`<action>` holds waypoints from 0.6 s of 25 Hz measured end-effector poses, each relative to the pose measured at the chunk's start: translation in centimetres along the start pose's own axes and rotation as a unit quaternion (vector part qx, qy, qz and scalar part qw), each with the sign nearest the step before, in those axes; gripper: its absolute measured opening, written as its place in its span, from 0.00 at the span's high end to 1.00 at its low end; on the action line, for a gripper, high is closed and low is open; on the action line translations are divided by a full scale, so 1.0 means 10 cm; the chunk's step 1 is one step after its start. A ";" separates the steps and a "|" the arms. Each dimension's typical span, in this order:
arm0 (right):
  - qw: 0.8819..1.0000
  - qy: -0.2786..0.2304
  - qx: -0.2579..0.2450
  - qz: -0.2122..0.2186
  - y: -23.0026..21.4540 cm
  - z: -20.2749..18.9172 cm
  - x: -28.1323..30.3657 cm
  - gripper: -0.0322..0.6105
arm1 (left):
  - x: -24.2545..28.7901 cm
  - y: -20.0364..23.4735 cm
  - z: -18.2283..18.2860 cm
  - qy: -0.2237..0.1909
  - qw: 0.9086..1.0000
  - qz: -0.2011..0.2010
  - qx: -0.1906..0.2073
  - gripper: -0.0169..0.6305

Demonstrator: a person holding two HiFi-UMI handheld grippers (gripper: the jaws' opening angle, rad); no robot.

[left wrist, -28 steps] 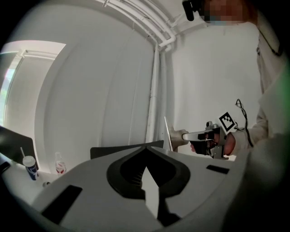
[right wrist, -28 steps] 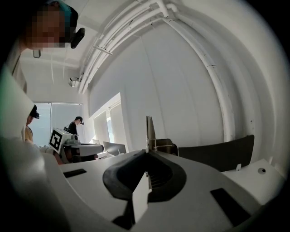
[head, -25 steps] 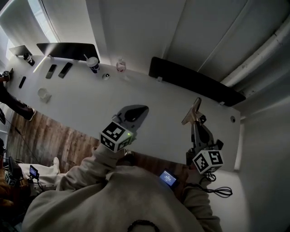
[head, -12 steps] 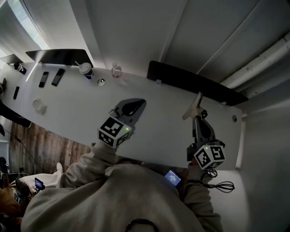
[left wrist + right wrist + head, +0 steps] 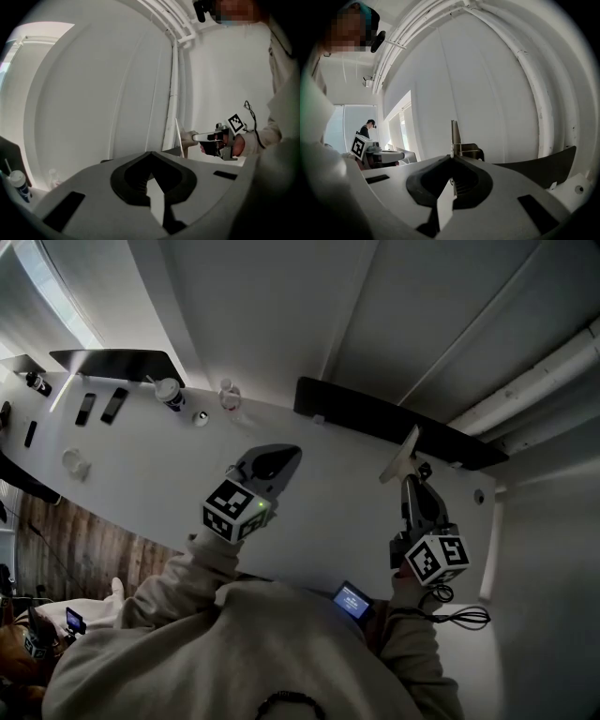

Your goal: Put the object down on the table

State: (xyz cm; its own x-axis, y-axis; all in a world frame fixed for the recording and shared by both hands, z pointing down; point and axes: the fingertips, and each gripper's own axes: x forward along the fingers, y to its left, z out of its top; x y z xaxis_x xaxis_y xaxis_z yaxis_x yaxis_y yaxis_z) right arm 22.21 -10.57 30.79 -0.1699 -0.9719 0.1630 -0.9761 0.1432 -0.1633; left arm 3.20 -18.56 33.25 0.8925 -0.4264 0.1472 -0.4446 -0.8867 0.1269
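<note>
The thin pale flat blade (image 5: 406,452) is clamped by its lower end in the tightly pinched jaws of the right gripper (image 5: 410,478). It sits right of centre in the head view, raised off the long white table (image 5: 328,486) and overlapping the table's far edge. In the right gripper view the blade (image 5: 454,135) rises upright from the closed claw (image 5: 451,159), and a small brown bracket with a wire spring (image 5: 469,151) sits at its base. In the left gripper view it shows edge-on, right of centre (image 5: 180,138). The left gripper (image 5: 272,463), at mid-frame, has its jaws drawn together with nothing between them (image 5: 150,180).

The containers cluster at the upper left of the head view:
- One dark cup with a white lid (image 5: 169,393) has a straw standing in it.
- One clear bottle-like vessel (image 5: 228,396) stands just to the cup's right.
- One clear low tumbler (image 5: 73,462) stands further left.

What these hold cannot be told.

Three dark flat slabs lie near them. Two (image 5: 86,408) lie side by side and one (image 5: 31,433) lies apart. Two long dark panels (image 5: 394,424) stand along the table's far edge. One small lit screen (image 5: 352,601) shows at lower centre.
</note>
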 end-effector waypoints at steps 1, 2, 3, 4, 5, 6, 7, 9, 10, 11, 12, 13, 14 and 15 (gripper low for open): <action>1.000 0.002 -0.001 0.003 -0.01 0.00 0.04 0.92 | 0.03 0.00 -0.02 0.002 1.000 -0.003 0.001 0.97; 1.000 0.005 -0.003 0.007 -0.02 -0.01 0.08 0.92 | 0.05 0.00 -0.04 0.003 1.000 -0.005 0.003 0.97; 1.000 0.009 -0.006 0.011 -0.02 -0.03 0.11 0.92 | 0.07 0.01 -0.07 0.005 1.000 -0.006 0.002 0.97; 1.000 0.013 -0.007 0.014 -0.01 -0.05 0.13 0.92 | 0.08 0.02 -0.10 0.008 1.000 -0.006 0.000 0.97; 1.000 0.016 -0.006 0.017 -0.01 -0.07 0.14 0.92 | 0.09 0.02 -0.12 0.010 1.000 -0.005 -0.003 0.97; 1.000 0.019 -0.004 0.018 -0.01 -0.10 0.15 0.92 | 0.09 0.01 -0.12 0.011 1.000 -0.006 -0.005 0.97; 1.000 0.021 0.000 0.017 -0.03 -0.13 0.15 0.92 | 0.11 0.00 -0.12 0.012 1.000 -0.007 -0.006 0.97; 1.000 0.023 0.008 0.013 -0.08 -0.17 0.18 0.92 | 0.15 0.00 -0.12 0.013 1.000 -0.009 -0.002 0.97; 1.000 0.025 0.010 0.012 -0.09 -0.19 0.19 0.92 | 0.16 0.01 -0.13 0.014 1.000 -0.008 -0.001 0.97; 1.000 0.026 0.010 0.012 -0.10 -0.21 0.20 0.92 | 0.18 0.02 -0.16 0.016 1.000 -0.008 0.000 0.97; 0.999 0.028 0.009 0.013 -0.11 -0.23 0.21 0.92 | 0.18 0.02 -0.21 0.021 1.000 -0.009 0.003 0.97; 0.999 0.031 0.009 0.014 -0.11 -0.25 0.21 0.92 | 0.18 0.01 -0.26 0.027 1.000 -0.011 0.005 0.97; 0.999 0.034 0.009 0.015 -0.12 -0.26 0.21 0.92 | 0.18 0.01 -0.30 0.031 0.999 -0.013 0.006 0.97; 0.999 0.037 0.009 0.016 -0.13 -0.28 0.21 0.92 | 0.19 0.00 -0.32 0.032 0.999 -0.015 0.005 0.97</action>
State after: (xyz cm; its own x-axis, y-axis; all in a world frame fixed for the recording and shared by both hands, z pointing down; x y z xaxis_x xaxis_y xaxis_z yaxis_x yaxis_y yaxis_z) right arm 22.78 -12.32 34.09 -0.2114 -0.9502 0.2289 -0.9676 0.1703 -0.1866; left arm 4.63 -18.75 36.68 0.8982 -0.3882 0.2065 -0.4173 -0.9006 0.1219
